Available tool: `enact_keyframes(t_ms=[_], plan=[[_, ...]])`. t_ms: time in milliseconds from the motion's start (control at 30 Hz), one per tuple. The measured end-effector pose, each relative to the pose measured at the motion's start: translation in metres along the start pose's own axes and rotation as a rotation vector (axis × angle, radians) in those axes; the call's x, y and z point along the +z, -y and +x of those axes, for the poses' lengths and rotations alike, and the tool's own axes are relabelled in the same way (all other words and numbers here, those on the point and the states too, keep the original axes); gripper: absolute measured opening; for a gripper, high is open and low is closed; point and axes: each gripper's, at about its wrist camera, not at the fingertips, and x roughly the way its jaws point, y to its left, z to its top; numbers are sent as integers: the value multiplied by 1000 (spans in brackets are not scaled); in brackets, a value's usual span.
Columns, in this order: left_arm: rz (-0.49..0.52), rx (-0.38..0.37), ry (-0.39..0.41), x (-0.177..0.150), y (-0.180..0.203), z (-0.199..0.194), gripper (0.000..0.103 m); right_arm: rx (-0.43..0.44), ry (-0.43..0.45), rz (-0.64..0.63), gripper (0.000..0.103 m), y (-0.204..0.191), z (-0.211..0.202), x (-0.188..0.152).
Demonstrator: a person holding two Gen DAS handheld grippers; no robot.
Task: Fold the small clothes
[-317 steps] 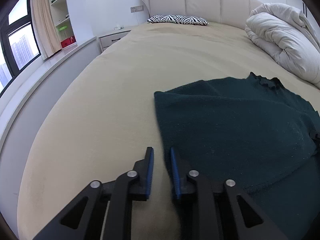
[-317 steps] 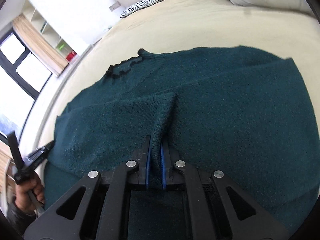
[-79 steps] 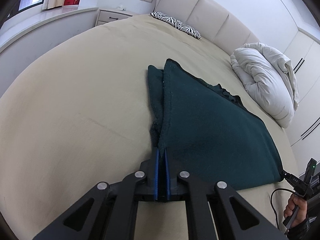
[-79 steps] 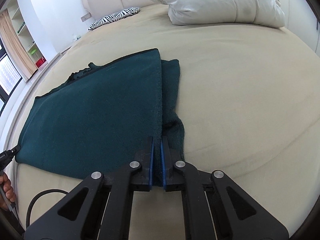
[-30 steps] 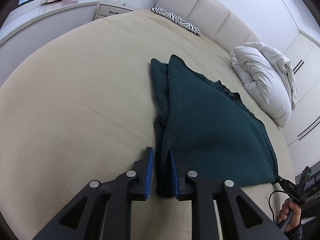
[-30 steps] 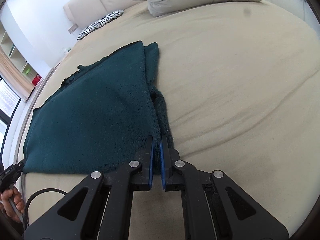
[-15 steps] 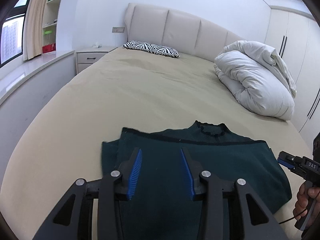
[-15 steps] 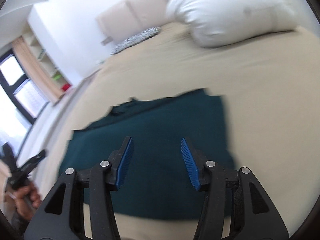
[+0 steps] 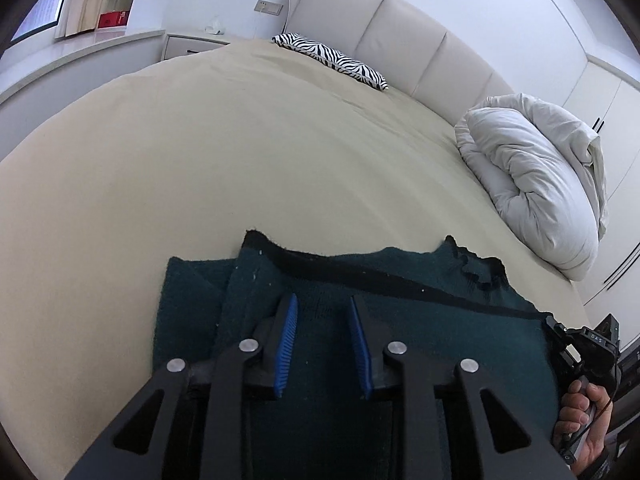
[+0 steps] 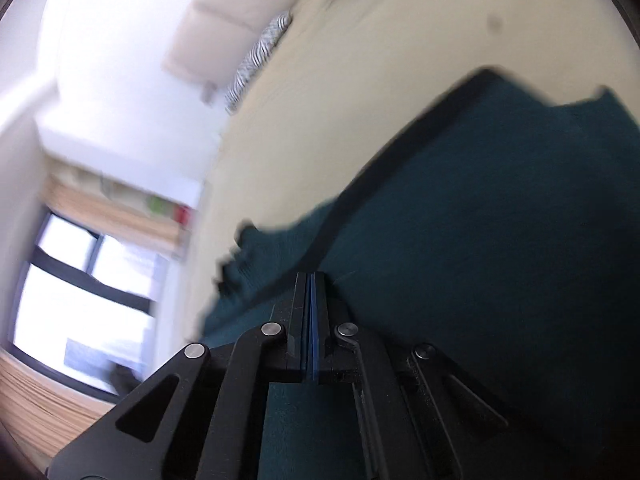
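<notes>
Sweater (image 9: 420, 344) unlabelled; handheld device (image 9: 591, 342) reads "DAS".

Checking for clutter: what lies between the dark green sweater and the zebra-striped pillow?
Only bare beige bedsheet between sweater and pillow, left wrist view.

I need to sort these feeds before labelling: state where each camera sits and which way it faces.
Left wrist: on the left gripper, looking down over the green sweater up the bed; jaws closing, nothing between them; a hand shows at right.
Right wrist: on the right gripper, rolled and blurred, low over the sweater; jaws shut.
Shared: sweater, bed, zebra pillow.
</notes>
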Motion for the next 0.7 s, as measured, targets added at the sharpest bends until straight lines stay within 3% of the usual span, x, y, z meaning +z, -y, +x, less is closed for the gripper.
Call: enact_keyframes(t_ms=[67,167,233,267,333,400,500,567,633,700], plan=[[1,12,1,-1,1,-4,29,-66,98,-21,2,6,-21,8],[12,28,1,-4,1,-9,29,-100,137,27,0,22,-37,17],[18,38,3,-10,-1,-15,29,-184,174,-11,0,18,-47,18],[20,42,6,-12,-2,-18,29,-235,198,-13,6,18,-51,19],[21,43,13,-16,-7,-24,29,-267,224,0,8,15,-61,17],[12,40,20,-20,-10,-29,29,-313,227,-54,26,-5,-67,5],[6,69,22,-23,-8,-38,29,-222,143,-197,27,-57,-65,-34],[30,94,23,-28,2,-50,37,-138,60,-279,27,-89,-48,-67],[70,115,52,-37,15,-67,60,-95,-60,-366,31,-114,-21,-107],[125,144,79,-49,27,-80,68,-66,-139,-385,31,-119,3,-134]])
